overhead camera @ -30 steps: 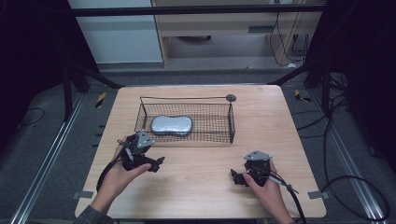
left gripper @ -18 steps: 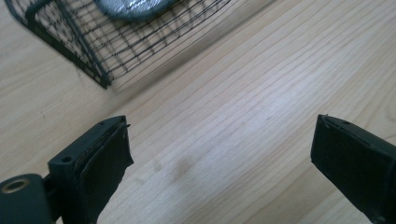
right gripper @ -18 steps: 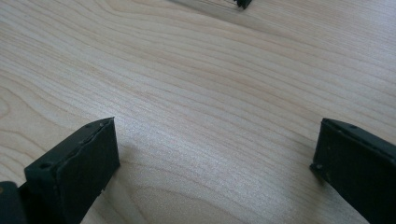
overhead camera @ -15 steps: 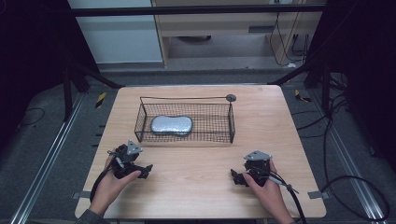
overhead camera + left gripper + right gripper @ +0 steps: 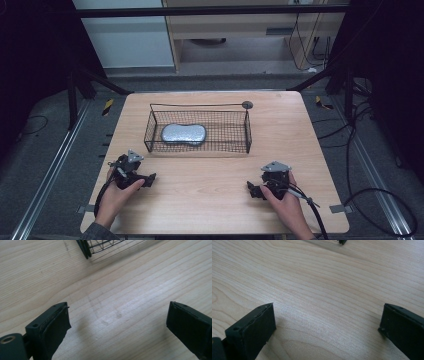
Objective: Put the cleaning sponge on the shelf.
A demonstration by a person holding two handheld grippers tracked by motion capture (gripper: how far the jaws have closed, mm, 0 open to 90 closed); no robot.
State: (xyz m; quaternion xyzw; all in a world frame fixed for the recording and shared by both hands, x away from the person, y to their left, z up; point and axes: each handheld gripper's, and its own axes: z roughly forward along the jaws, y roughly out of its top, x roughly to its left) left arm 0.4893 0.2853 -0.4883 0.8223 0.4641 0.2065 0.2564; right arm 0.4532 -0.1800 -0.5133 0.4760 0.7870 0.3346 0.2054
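Resting low nr table's [image 5: 225,200] front edge, both tools (L [image 5: 150,178], R [image 5: 251,190]) wide, nothing between, basket [image 5: 200,145] well apart.

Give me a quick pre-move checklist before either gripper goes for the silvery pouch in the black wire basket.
1. Left gripper jaws open, nothing between them: ok.
2. Right gripper jaws open, nothing between them: ok.
3. Silvery peanut-shaped pouch lying flat inside the black wire basket: ok.
4. Basket upright on the light wooden table: ok.
5. Bare tabletop between both grippers and basket: ok.
6. Basket's thin handle bar clear of the pouch: cannot tell.
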